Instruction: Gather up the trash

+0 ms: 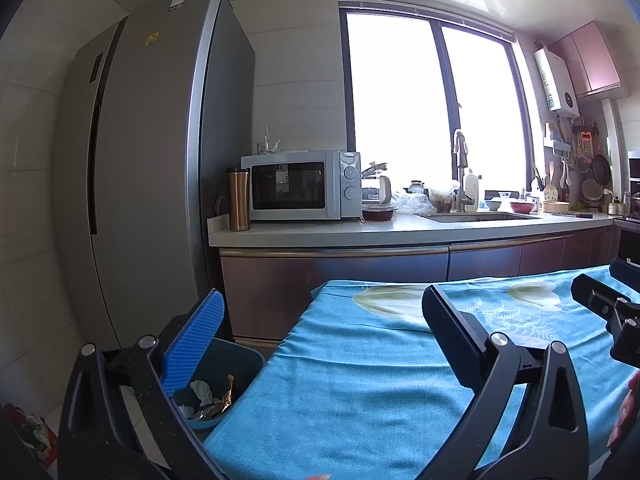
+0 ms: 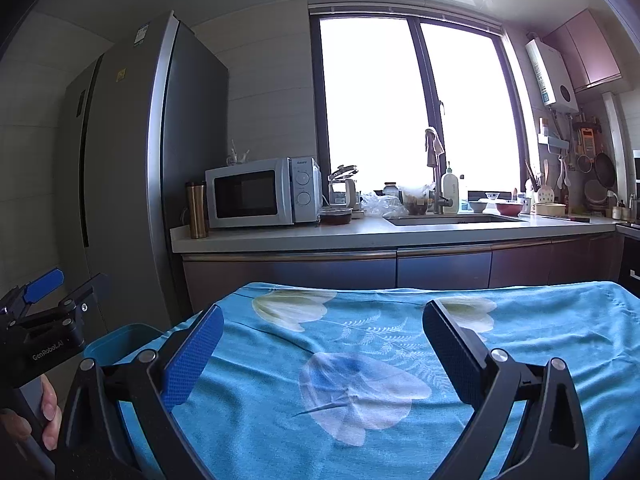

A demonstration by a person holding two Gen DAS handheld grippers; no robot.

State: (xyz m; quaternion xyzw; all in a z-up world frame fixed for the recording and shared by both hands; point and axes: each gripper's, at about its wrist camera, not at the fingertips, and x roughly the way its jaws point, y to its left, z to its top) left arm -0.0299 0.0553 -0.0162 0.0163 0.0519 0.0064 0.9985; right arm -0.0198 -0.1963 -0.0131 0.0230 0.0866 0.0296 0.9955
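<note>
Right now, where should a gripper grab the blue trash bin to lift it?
Grip the blue trash bin by its top rim, coming from above: it stands upright with its mouth open, beside the table, so the thin rim fits between open fingers. The left gripper hangs nearest.

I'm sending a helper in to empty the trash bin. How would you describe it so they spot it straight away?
Start at the tall grey fridge, then look down to the floor in front of it, at the left edge of the table with the blue flowered cloth. The trash bin is a small teal tub holding crumpled paper and wrappers, the only open container down there.
</note>
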